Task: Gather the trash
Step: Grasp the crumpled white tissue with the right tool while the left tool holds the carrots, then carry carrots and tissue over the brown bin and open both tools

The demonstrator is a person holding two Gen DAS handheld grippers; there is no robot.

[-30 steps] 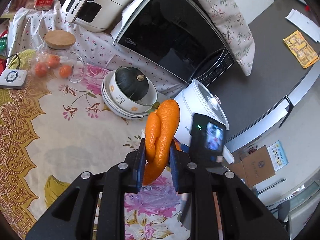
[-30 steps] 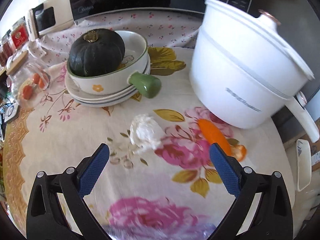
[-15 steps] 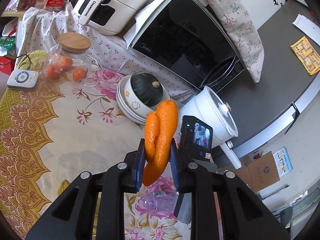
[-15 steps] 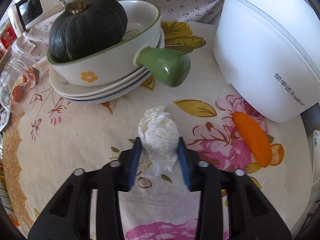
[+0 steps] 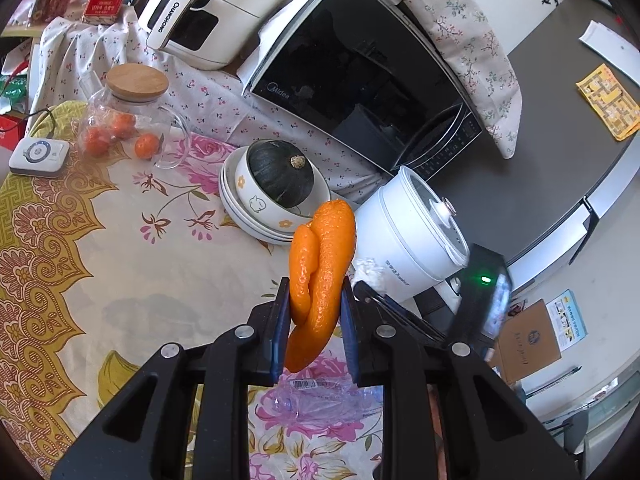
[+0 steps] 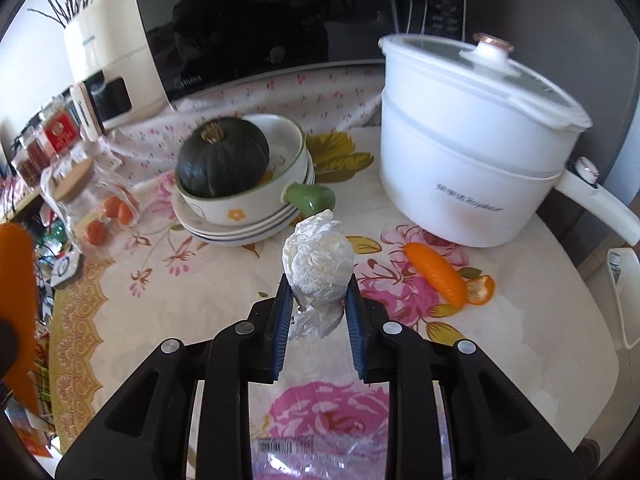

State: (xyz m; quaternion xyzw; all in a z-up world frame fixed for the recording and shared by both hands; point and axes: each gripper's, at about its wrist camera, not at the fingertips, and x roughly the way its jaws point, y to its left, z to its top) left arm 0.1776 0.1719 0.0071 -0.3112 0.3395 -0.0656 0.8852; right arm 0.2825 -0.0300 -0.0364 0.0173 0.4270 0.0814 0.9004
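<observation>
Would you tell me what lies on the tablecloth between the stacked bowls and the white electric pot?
In the right wrist view, only bare floral tablecloth separates the stacked bowls from the white pot.

Table under floral cloth. Dark green squash sits in a bowl atop stacked plates. White lidded electric pot stands right of the bowl. Black microwave behind. Cork-lidded glass jar holds small orange fruits.

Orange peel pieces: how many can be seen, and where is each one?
3. One orange peel is held in the left claw. Two more lie touching on the tablecloth near the white pot: a long piece and a small piece. Others may be hidden.
</observation>
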